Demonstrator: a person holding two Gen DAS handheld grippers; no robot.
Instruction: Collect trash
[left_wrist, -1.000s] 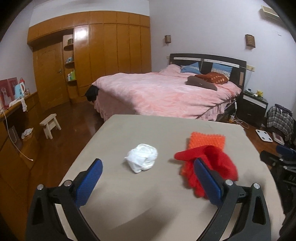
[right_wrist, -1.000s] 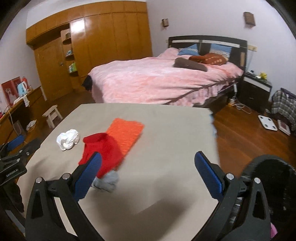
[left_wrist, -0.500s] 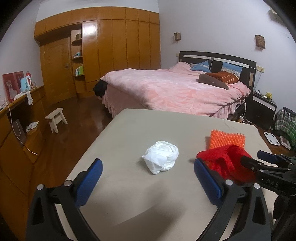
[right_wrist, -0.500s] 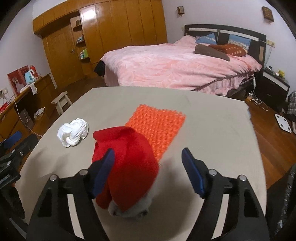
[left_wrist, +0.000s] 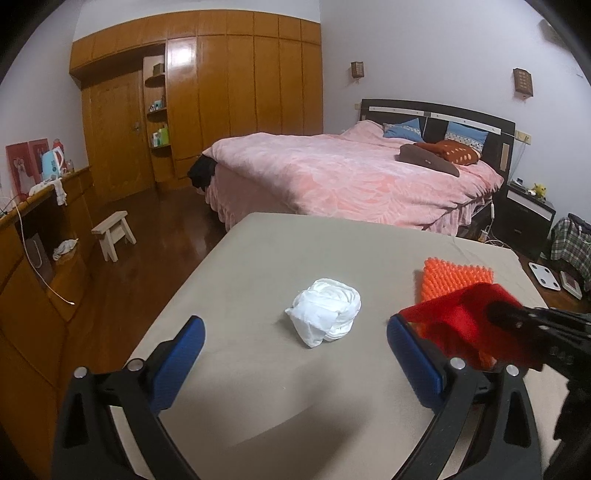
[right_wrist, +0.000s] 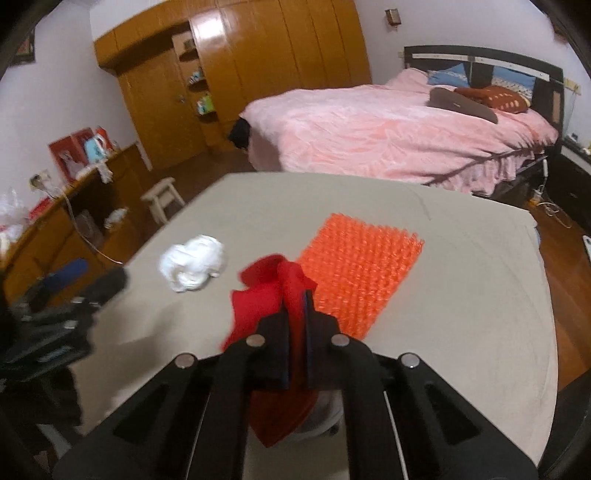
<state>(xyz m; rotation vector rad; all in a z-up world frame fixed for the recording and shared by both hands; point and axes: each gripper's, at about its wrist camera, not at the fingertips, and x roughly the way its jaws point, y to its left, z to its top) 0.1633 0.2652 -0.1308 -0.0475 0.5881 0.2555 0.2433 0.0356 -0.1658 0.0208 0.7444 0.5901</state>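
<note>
A red cloth (right_wrist: 269, 295) lies on the beige table (right_wrist: 461, 332), partly over an orange bubble-wrap sheet (right_wrist: 362, 266). My right gripper (right_wrist: 295, 299) is shut on the red cloth; it also shows in the left wrist view (left_wrist: 517, 321), gripping the red cloth (left_wrist: 461, 325). A crumpled white wad (left_wrist: 325, 317) lies in the middle of the table (left_wrist: 295, 406), and shows in the right wrist view (right_wrist: 192, 262). My left gripper (left_wrist: 295, 350) is open and empty, just short of the wad. Something grey (right_wrist: 325, 410) shows under the red cloth.
A bed with a pink cover (left_wrist: 351, 173) stands beyond the table. A wooden wardrobe (left_wrist: 221, 92) fills the back wall. A small stool (left_wrist: 114, 236) and a low sideboard (left_wrist: 37, 258) are to the left. A nightstand (left_wrist: 528, 214) and scale (left_wrist: 543, 277) are at right.
My right gripper moved in over the red cloth and shut on it. My left gripper shifted left and closer to the white wad, still open.
</note>
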